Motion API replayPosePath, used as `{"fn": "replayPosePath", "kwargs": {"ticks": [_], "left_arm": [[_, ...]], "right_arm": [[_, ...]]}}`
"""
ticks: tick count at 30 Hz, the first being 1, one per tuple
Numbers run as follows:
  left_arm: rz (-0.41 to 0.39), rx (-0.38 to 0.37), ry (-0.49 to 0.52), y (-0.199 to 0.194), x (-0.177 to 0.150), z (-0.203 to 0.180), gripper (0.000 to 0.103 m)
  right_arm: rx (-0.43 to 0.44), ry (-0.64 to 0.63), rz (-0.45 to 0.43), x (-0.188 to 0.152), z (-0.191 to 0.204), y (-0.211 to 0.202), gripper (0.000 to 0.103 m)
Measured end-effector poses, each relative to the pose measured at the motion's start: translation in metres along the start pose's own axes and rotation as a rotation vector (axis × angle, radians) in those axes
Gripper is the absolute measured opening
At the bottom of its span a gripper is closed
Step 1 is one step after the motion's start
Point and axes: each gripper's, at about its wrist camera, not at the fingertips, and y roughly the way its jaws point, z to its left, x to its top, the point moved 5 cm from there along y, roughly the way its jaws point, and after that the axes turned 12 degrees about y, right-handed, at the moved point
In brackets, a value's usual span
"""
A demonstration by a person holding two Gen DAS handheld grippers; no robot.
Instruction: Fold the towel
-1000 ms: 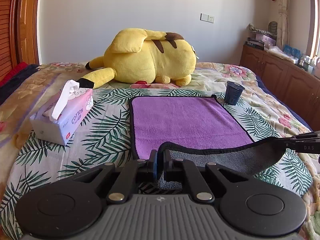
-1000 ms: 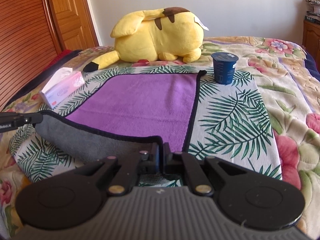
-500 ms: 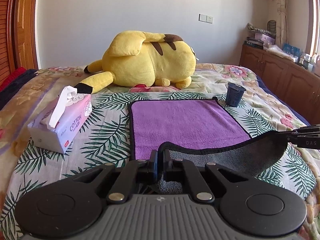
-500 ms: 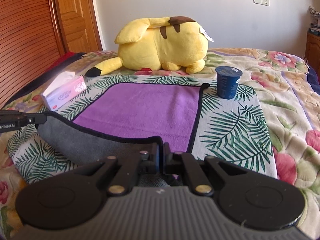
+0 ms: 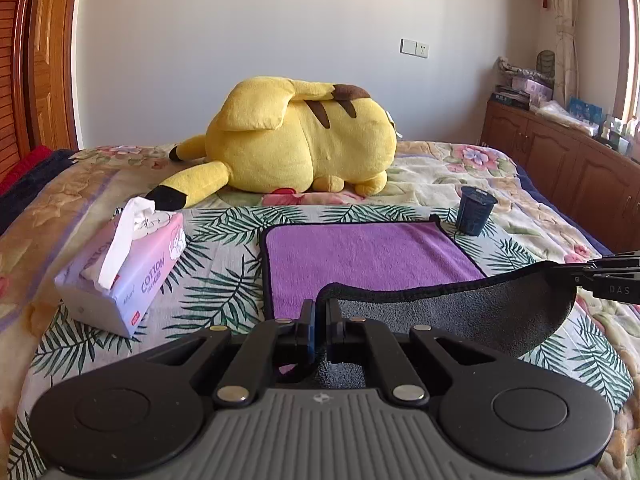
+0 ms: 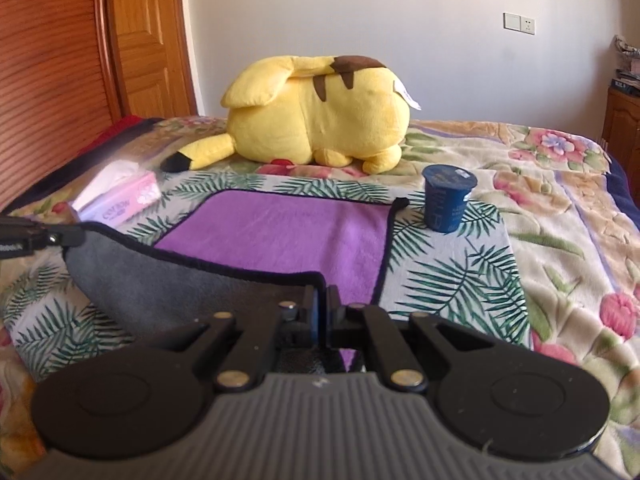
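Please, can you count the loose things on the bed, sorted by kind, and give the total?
Towel: 1
Plush toy: 1
Tissue pack: 1
Dark blue cup: 1
Total: 4

Left tool [image 5: 319,312] and right tool [image 6: 323,312] both clamped, side by side.

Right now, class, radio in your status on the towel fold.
Left hand-held gripper and right hand-held gripper both shut on towel near corners, edge lifted. Blue cup stands by far corner.
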Motion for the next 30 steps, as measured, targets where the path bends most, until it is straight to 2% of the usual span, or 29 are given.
{"fn": "replayPosePath", "kwargs": {"ticks": [9,22,30], "left_arm": [[-0.028,-0.012,0.033,0.005,0.028,0.002,0.0],[-0.079,0.018,0.098,0.018,0.068,0.005,0.0],[-0.098,0.061,0.175,0.034,0.086,0.008,0.0]], "right_arm": [[0.031,0.042,-0.044,0.023,-0.003,0.002,0.004],[0.03,-0.039,-0.133,0.061,0.009,0.008,0.004],[0.031,-0.089,-0.167,0.082,0.014,0.02,0.004]]}}
